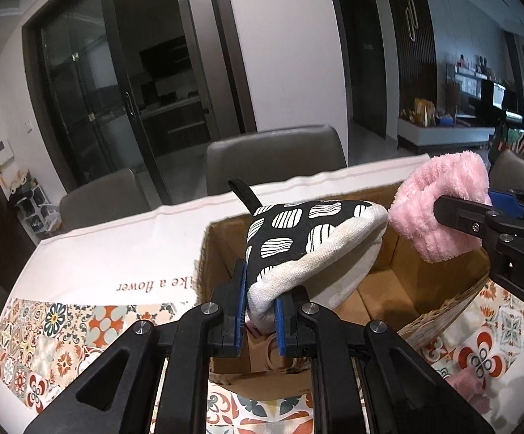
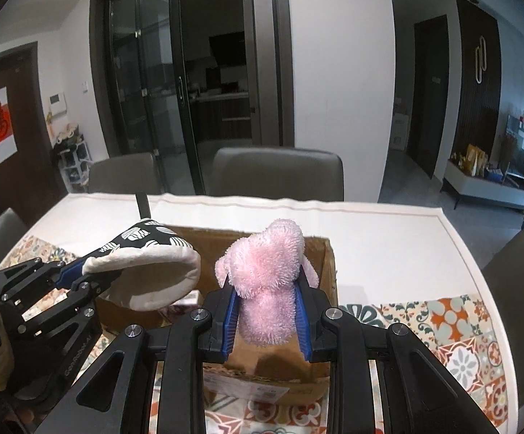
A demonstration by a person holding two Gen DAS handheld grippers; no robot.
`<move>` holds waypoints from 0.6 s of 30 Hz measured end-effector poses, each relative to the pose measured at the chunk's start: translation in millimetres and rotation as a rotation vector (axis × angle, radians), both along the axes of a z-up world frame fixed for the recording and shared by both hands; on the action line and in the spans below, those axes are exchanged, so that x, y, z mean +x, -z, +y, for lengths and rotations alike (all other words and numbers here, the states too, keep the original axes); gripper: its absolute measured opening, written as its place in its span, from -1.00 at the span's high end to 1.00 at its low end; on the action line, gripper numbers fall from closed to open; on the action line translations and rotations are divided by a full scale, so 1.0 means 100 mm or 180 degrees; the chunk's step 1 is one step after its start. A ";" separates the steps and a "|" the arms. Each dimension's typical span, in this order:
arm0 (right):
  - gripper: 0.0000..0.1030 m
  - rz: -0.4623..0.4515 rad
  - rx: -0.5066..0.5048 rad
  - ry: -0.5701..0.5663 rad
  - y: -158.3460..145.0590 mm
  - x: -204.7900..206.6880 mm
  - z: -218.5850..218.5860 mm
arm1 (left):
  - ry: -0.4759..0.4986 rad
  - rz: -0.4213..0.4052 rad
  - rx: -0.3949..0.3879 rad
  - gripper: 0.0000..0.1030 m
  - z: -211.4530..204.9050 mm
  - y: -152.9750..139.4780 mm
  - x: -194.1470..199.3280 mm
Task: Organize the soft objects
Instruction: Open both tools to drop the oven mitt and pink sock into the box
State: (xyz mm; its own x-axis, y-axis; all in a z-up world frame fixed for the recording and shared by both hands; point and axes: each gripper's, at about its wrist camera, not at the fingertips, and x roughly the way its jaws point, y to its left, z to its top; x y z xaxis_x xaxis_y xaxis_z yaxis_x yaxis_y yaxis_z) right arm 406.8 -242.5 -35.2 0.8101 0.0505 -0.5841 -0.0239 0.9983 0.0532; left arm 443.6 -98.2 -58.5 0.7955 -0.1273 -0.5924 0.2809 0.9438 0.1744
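My left gripper [image 1: 260,298] is shut on the cream rim of a black-and-white patterned oven mitt [image 1: 298,246], which hangs over an open cardboard box [image 1: 222,253]. In the right wrist view the same mitt [image 2: 146,271] juts out from the left gripper [image 2: 81,275], above the box's left half. My right gripper [image 2: 263,296] is shut on a fluffy pink cloth [image 2: 265,275] that stands up between its blue pads, over the box [image 2: 323,271]. The pink cloth [image 1: 439,209] also shows at the right of the left wrist view, clamped by the right gripper [image 1: 453,209].
The box stands on a table with a white and patterned-tile cloth [image 2: 388,249]. Grey chairs [image 2: 280,173] line the far edge and one [image 2: 518,282] stands at the right. Another pink item [image 1: 468,387] lies on the cloth by the box's right side.
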 end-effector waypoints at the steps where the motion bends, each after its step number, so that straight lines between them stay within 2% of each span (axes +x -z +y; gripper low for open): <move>1: 0.45 0.0032 -0.0003 -0.0005 0.03 0.02 -0.01 | 0.0009 0.0026 0.0010 0.70 -0.01 0.03 0.01; 5: 0.45 0.0148 0.0015 -0.0033 0.14 0.09 -0.01 | 0.0043 0.0097 0.0013 0.63 -0.03 0.11 0.05; 9: 0.43 0.0247 0.0054 -0.0045 0.23 0.14 -0.04 | 0.0040 0.0106 -0.0003 0.27 -0.03 0.12 0.05; 11: 0.40 0.0279 0.0086 -0.0047 0.25 0.17 -0.06 | 0.0038 0.0087 -0.0009 0.16 -0.01 0.11 0.06; 13: 0.24 0.0294 0.0106 -0.0056 0.26 0.17 -0.06 | 0.0037 0.0079 -0.0004 0.02 -0.01 0.10 0.05; 14: 0.06 0.0300 0.0109 -0.0050 0.27 0.17 -0.06 | 0.0036 0.0074 -0.0009 0.00 0.00 0.09 0.05; 15: -0.02 0.0299 0.0116 -0.0047 0.26 0.18 -0.06 | 0.0036 0.0070 -0.0017 -0.02 0.01 0.09 0.04; 18: -0.02 0.0262 0.0108 -0.0021 0.24 0.17 -0.06 | 0.0034 0.0071 -0.0066 -0.11 0.04 0.04 0.00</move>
State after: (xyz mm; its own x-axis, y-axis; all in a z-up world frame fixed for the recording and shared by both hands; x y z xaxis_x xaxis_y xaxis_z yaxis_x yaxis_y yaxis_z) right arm 423.5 -248.9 -59.7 0.7591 0.0765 -0.6465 -0.0246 0.9957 0.0890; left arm 444.1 -94.6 -62.7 0.7806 -0.1481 -0.6073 0.2946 0.9440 0.1485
